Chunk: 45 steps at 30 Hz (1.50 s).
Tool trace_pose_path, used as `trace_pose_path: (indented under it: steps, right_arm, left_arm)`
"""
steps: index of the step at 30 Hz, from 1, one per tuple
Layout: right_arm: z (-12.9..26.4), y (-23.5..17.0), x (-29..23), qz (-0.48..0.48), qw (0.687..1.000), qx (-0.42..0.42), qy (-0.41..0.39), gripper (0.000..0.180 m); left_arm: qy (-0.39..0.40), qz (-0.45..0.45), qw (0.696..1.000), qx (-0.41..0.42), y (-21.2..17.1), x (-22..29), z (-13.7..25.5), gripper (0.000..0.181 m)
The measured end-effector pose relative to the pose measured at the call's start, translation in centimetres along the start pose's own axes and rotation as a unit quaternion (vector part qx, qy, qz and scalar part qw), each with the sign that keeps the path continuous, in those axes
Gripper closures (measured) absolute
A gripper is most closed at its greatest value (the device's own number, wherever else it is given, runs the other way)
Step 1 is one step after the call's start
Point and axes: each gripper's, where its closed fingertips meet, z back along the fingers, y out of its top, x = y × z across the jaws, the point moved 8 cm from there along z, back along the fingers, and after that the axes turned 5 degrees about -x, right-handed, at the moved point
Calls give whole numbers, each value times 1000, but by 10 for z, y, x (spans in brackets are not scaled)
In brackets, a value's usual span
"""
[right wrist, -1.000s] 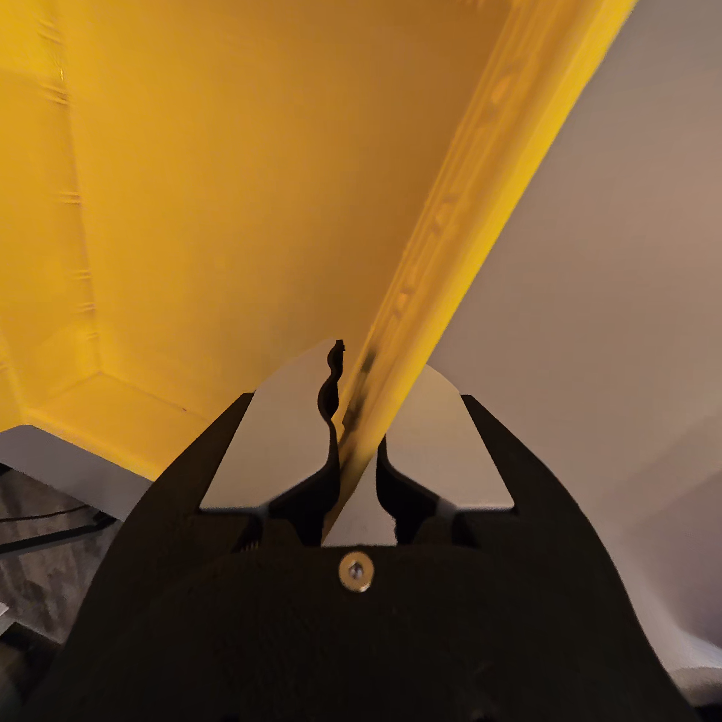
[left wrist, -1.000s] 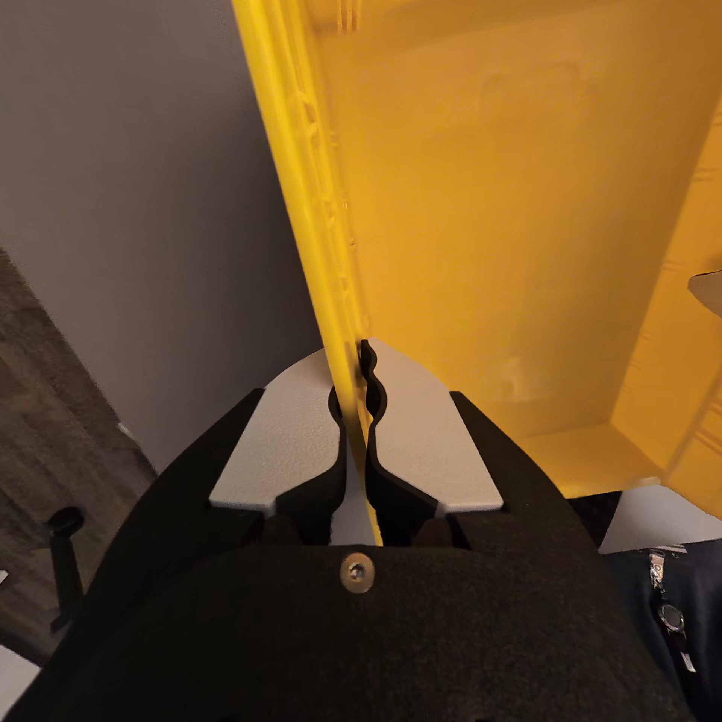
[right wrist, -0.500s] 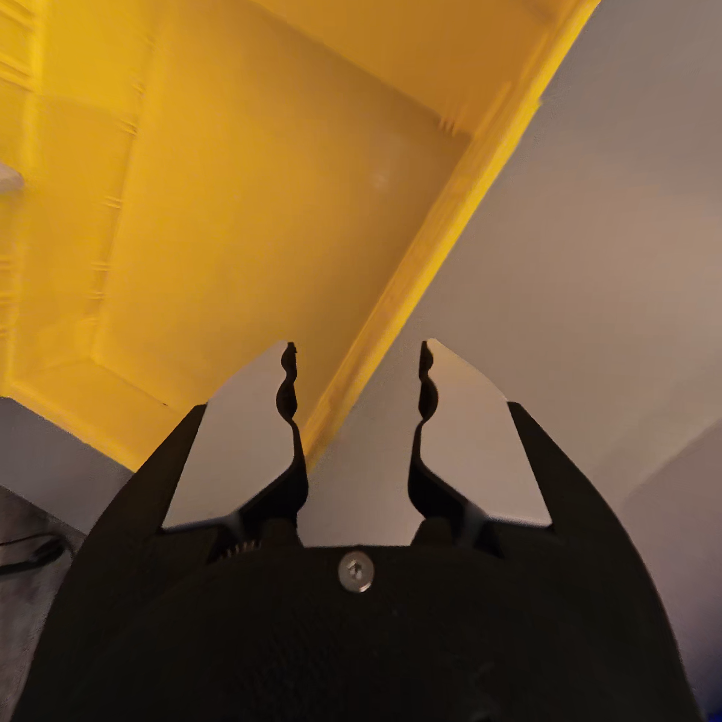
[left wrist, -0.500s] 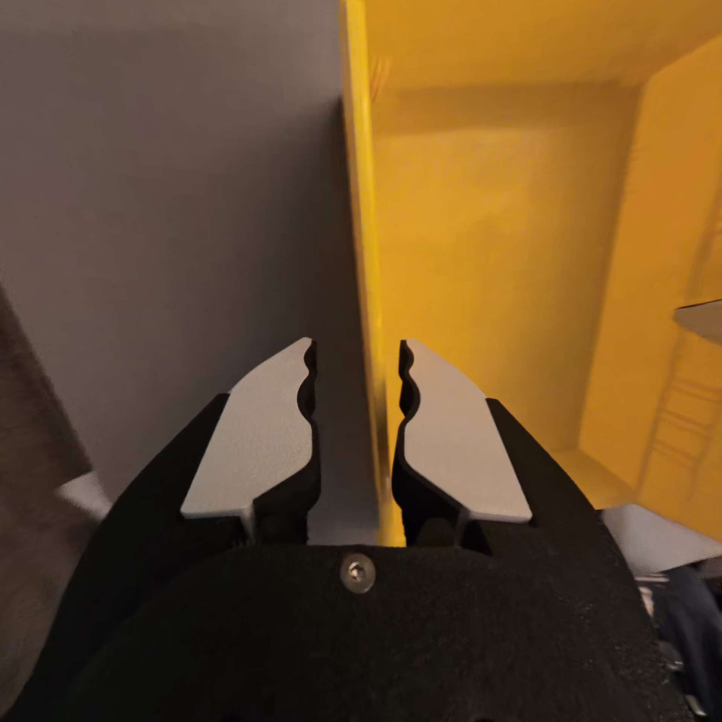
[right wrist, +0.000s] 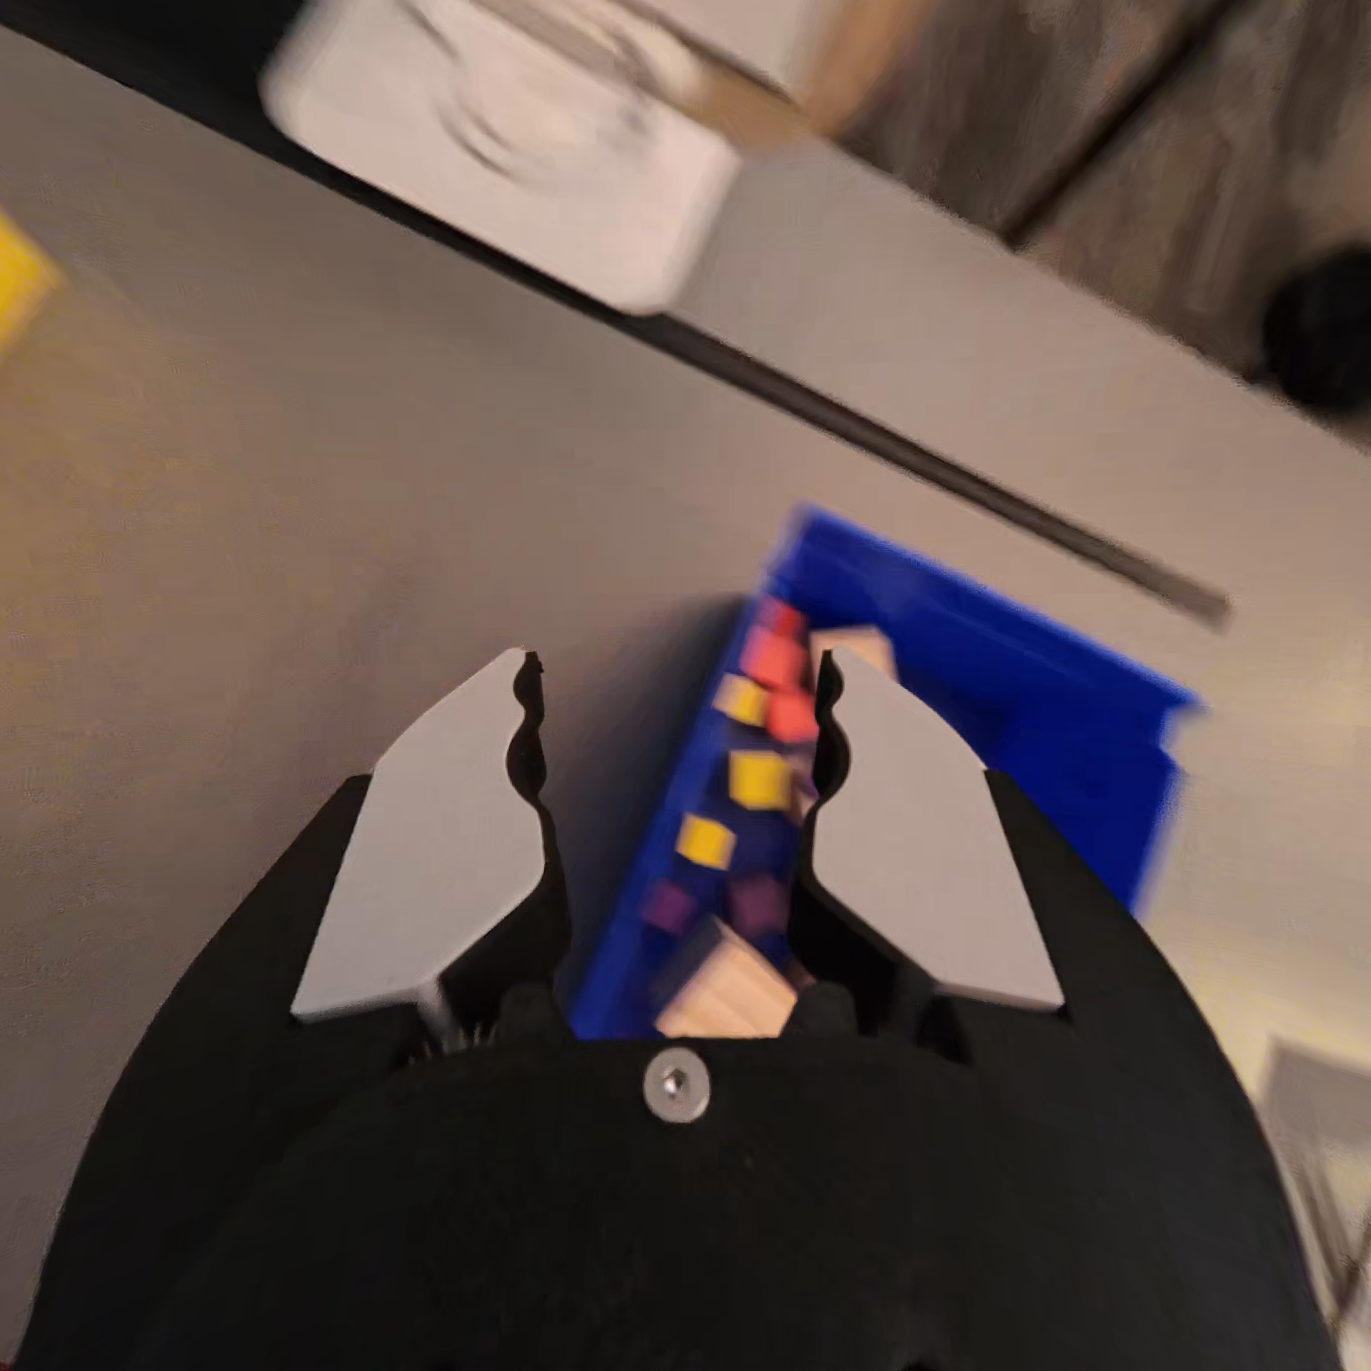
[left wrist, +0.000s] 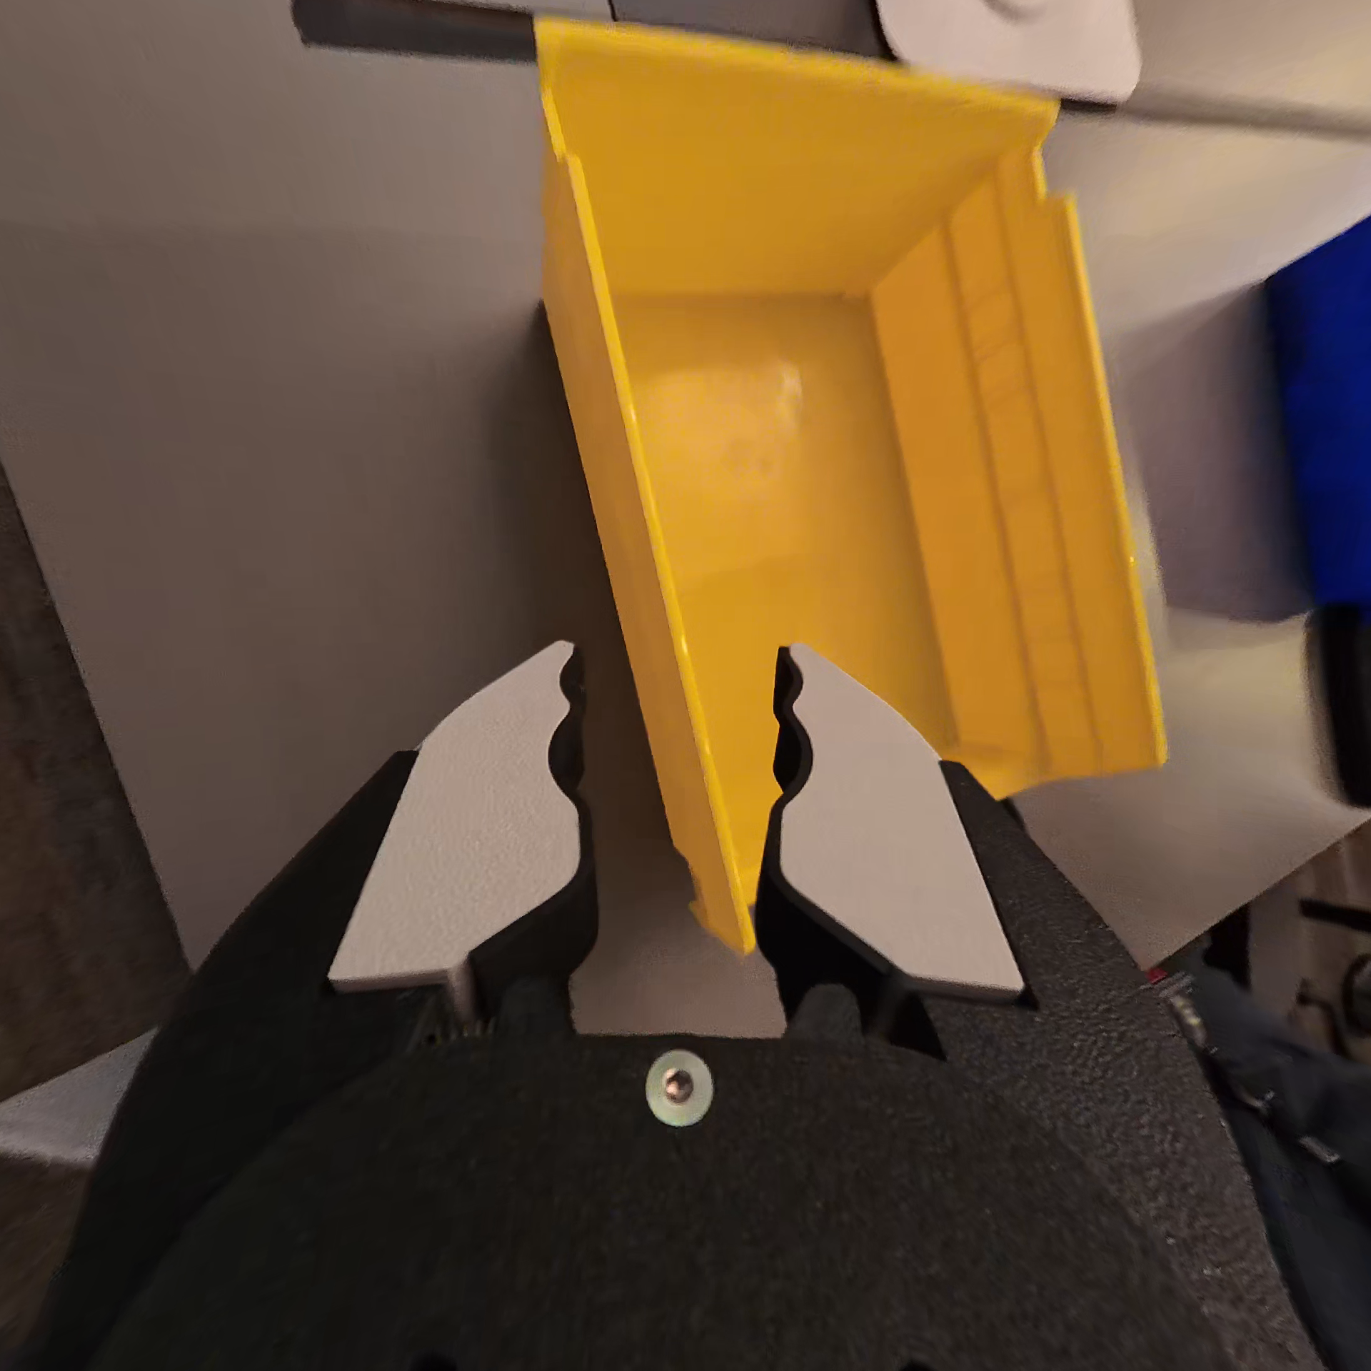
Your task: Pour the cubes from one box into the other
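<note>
The yellow box (left wrist: 779, 445) stands empty on the grey table, filling the upper middle of the left wrist view. My left gripper (left wrist: 676, 653) is open, its jaws apart on either side of the box's near left wall without gripping it. In the right wrist view the blue box (right wrist: 1001, 668) holds several cubes (right wrist: 757, 775) in red, yellow, purple and plain wood. My right gripper (right wrist: 679, 664) is open and empty above the blue box's left wall. A corner of the yellow box (right wrist: 18, 282) shows at the left edge.
The grey table (left wrist: 260, 445) carries both boxes. The blue box (left wrist: 1328, 445) shows at the right edge of the left wrist view. A white device (right wrist: 504, 156) sits past the table's far edge, with a dark strip (right wrist: 927, 467) along it. The right wrist view is motion-blurred.
Both grippers opened and let go of the yellow box's walls, then pulled back. The right gripper swung away to above the blue box with the cubes.
</note>
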Motion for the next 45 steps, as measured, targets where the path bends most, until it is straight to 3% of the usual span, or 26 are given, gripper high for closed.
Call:
trace_pose_path:
  steps: [5, 8, 12, 17, 20, 23, 28, 32, 34, 37, 41, 45]
  right_arm:
    - [-31, -112, 147, -133, 982, -128, -37, 107]
    - [-47, -156, 180, -139, 973, -178, -52, 109]
    - [-66, -184, 195, -172, 964, -203, 6, 114]
    - [-74, -186, 192, -232, 944, -197, 125, 143]
    - [-76, -184, 185, -210, 947, -215, 112, 157]
    - [-80, -184, 177, -184, 949, -237, 100, 172]
    - [-81, -184, 175, -213, 941, -243, 98, 173]
    - [-82, -178, 165, -230, 936, -246, 99, 174]
    - [-85, -170, 154, -229, 937, -245, 103, 174]
    - [-90, -155, 131, -223, 938, -244, 107, 174]
    - [-96, -137, 103, -230, 936, -242, 112, 175]
    - [-99, -124, 77, -235, 934, -244, 115, 175]
  left_arm:
    - [39, -4, 999, -36, -5, 15, -17, 131]
    - [46, 11, 997, -59, -3, 18, -35, 130]
    - [100, 14, 991, -88, -4, 18, -50, 140]
    - [146, 27, 981, -126, -9, 17, -63, 147]
    - [161, 35, 975, -149, -14, 11, -70, 154]
    - [129, 69, 976, -161, -20, 6, -77, 172]
    - [92, 105, 977, -162, -21, 3, -79, 175]
    - [171, 52, 962, -205, -17, 18, -84, 176]
    - [179, 30, 960, -212, -14, 36, -93, 175]
    - [124, 9, 972, -201, -9, 72, -112, 175]
    - [158, -61, 964, -207, -3, 115, -133, 173]
    - [127, -59, 970, -196, 2, 148, -151, 174]
